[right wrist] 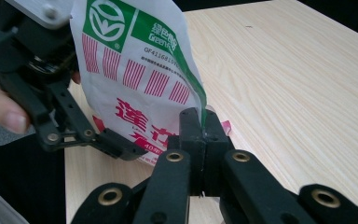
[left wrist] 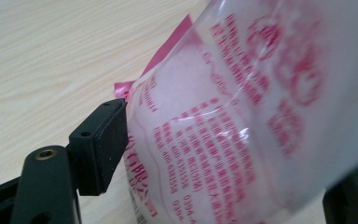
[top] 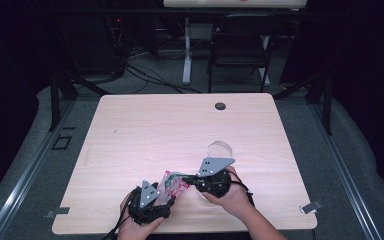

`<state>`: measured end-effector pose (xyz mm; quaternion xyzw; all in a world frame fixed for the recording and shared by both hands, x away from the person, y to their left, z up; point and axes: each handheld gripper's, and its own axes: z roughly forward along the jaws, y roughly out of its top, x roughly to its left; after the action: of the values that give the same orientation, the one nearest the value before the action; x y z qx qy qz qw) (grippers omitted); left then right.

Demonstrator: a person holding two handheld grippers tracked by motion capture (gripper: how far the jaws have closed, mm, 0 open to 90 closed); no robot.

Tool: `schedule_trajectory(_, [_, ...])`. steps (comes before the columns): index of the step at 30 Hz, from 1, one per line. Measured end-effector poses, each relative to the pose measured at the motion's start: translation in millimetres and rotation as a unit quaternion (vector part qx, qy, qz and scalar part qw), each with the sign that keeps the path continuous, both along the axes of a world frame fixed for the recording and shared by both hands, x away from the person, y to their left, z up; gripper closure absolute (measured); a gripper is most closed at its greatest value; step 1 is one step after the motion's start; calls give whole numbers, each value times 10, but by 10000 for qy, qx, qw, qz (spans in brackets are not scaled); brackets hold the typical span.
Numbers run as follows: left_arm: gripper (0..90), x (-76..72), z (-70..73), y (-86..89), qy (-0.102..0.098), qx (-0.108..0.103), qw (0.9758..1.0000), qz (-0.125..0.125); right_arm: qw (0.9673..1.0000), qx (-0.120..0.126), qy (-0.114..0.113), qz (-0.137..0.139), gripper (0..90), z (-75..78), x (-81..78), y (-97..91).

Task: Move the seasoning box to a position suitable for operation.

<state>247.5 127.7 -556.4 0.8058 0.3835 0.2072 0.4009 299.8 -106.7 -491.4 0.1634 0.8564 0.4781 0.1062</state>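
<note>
Now the soft, slippery red-and-white printed plastic bag (right wrist: 135, 79), near the worktop (top: 145, 125) front edge, hangs from the right gripper (right wrist: 200, 130), fingers pinched on its seam, while the left gripper (top: 150, 199) fingers (left wrist: 100, 144) gape loosely around it.

The left hand-held gripper (top: 166, 196) is a matte black linkage frame with a grey three-cornered metal plate on its top, dotted with small holes. The right hand-held gripper (right wrist: 203, 135) matches it: flat black link arms joined by brass-ringed pivots, ending in blocky black rubber-faced fingers (right wrist: 189, 133). A thin black cable trails from each body's rear.
</note>
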Motion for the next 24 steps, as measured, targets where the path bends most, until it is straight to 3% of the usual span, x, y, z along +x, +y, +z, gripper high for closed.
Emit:
schedule_trajectory(1, [256, 27, -34, 14, 87, -58, 9999, -20, 10000, -17, -2, 6, 900, 1, 0, -3])
schedule_trajectory(7, [234, 52, -81, 31, 133, -192, 9997, 27, 10000, 4, -3, 9, 900, -4, -2, -7])
schedule_trajectory(17, [177, 95, -141, 21, 187, -173, 9997, 56, 10000, 38, 13, -16, 900, -18, -7, -17])
schedule_trajectory(20, [168, 118, -170, 24, 334, -223, 9992, 62, 10000, 40, 13, -11, 900, -19, -7, -18])
schedule_trajectory(24, [165, 130, -183, 17, 353, -222, 9991, 74, 10000, 28, 0, -6, 900, -18, -11, -20])
